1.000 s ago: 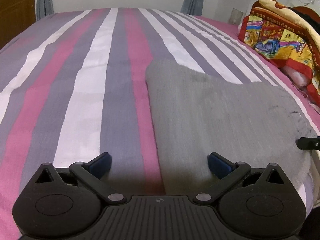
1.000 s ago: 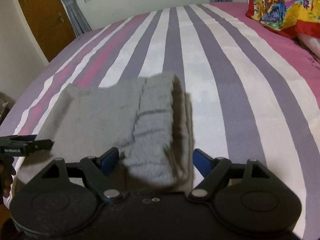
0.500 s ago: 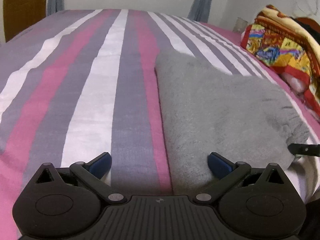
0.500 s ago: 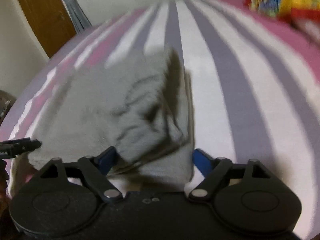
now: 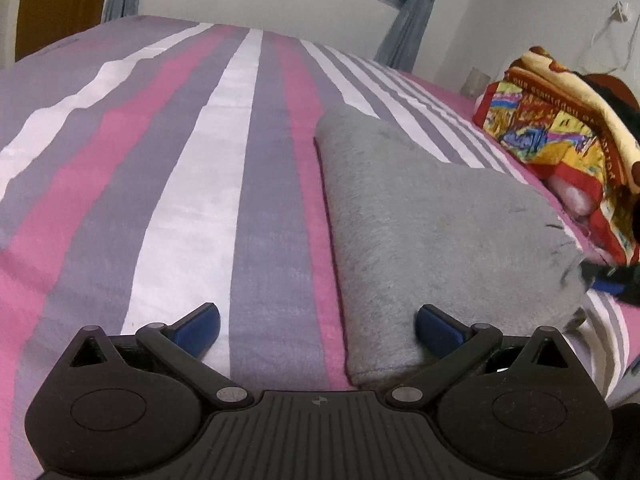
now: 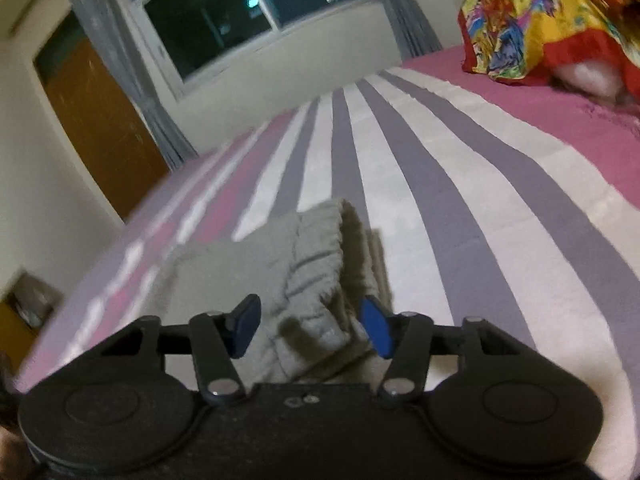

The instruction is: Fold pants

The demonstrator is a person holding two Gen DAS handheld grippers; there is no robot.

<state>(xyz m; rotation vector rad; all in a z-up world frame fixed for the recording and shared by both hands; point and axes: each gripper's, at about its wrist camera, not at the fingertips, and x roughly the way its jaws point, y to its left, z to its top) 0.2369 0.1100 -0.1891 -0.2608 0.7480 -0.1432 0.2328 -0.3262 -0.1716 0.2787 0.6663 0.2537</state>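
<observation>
The grey pants (image 5: 432, 236) lie folded on the striped bed (image 5: 192, 184). My left gripper (image 5: 318, 326) is open and low over the bed, with its right finger against the near left edge of the pants. In the right wrist view the pants' waistband end (image 6: 320, 280) sits between the blue pads of my right gripper (image 6: 310, 326), which stands partly closed around it with a gap showing. The right gripper's tip (image 5: 604, 276) shows at the pants' right edge in the left wrist view.
A colourful folded blanket (image 5: 560, 132) and pillow lie on the bed's right side. A window with grey curtains (image 6: 224, 20) and a wooden door (image 6: 100, 120) stand beyond the bed. The bed's left edge (image 6: 80, 280) drops off near the pants.
My right gripper has dropped low, tilted up and narrowed around the waistband end. My left gripper has moved lower and closer to the pants' left edge and stays open.
</observation>
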